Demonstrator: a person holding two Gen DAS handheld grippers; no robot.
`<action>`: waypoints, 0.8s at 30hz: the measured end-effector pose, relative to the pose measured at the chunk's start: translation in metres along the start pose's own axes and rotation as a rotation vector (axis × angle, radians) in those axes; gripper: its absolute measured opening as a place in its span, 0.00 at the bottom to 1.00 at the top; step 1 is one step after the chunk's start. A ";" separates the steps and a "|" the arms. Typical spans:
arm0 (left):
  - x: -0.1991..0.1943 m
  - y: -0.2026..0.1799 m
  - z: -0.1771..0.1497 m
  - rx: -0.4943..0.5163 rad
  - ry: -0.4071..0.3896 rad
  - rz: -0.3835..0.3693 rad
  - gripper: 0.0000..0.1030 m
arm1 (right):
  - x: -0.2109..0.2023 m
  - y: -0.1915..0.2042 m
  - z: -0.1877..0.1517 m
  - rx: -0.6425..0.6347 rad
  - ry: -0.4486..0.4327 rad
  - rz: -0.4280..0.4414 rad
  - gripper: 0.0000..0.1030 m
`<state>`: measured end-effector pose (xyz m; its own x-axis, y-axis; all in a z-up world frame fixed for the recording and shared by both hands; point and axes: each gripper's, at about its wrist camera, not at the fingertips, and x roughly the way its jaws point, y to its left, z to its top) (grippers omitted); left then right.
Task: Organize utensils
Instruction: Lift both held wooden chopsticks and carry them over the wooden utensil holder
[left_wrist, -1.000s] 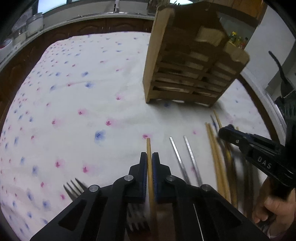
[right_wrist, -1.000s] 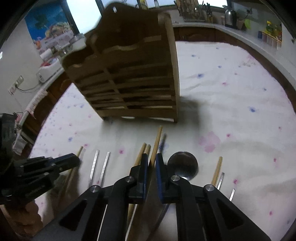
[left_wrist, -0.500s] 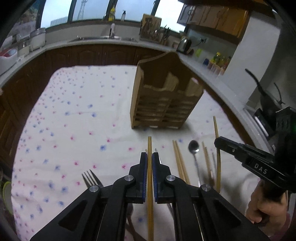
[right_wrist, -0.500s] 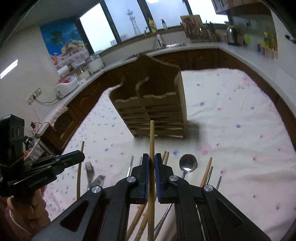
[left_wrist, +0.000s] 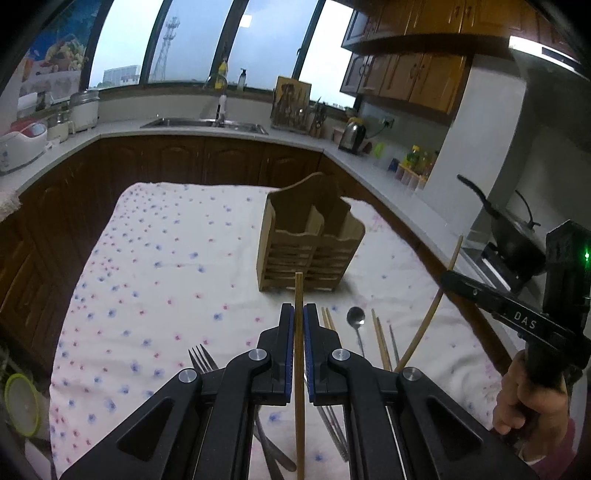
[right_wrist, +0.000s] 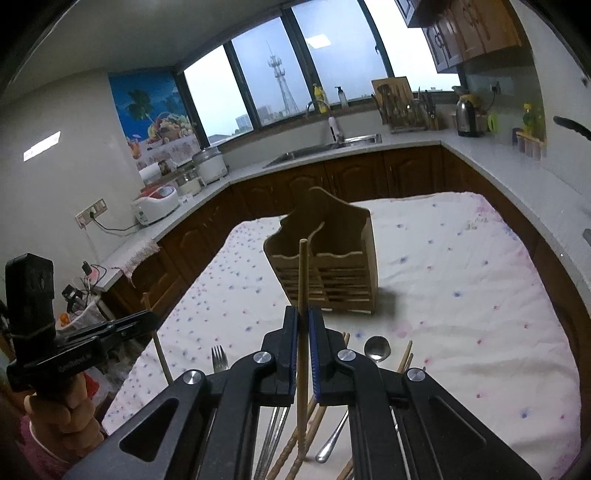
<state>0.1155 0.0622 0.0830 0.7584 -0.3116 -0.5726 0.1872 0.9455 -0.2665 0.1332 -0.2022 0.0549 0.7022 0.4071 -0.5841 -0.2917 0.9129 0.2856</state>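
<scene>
1 "DAS" label on right gripper (left_wrist: 448, 278)

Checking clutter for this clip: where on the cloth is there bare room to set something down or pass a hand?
Free: the cloth left of the wooden holder, back to its far edge, and the stretch right of the holder. Crowded: the near strip in front of the holder, with fork, spoon and loose chopsticks.

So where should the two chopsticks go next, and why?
Probably forward and over the wooden holder, tips down. The left gripper and the right gripper are each shut on a chopstick, lifted off the cloth, and the holder's open slots stand just ahead. The spoon and fork wait below.
</scene>
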 end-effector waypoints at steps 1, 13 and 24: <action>-0.004 0.000 0.000 -0.001 -0.009 -0.003 0.03 | -0.002 0.000 0.001 0.000 -0.008 0.001 0.06; -0.019 0.005 0.008 -0.021 -0.080 -0.006 0.03 | -0.013 -0.001 0.011 -0.001 -0.057 -0.009 0.06; -0.016 0.007 0.023 -0.033 -0.132 -0.006 0.03 | -0.011 -0.010 0.024 0.014 -0.096 -0.009 0.06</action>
<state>0.1191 0.0765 0.1081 0.8332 -0.3000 -0.4645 0.1727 0.9392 -0.2967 0.1442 -0.2165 0.0762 0.7636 0.3937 -0.5118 -0.2765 0.9156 0.2918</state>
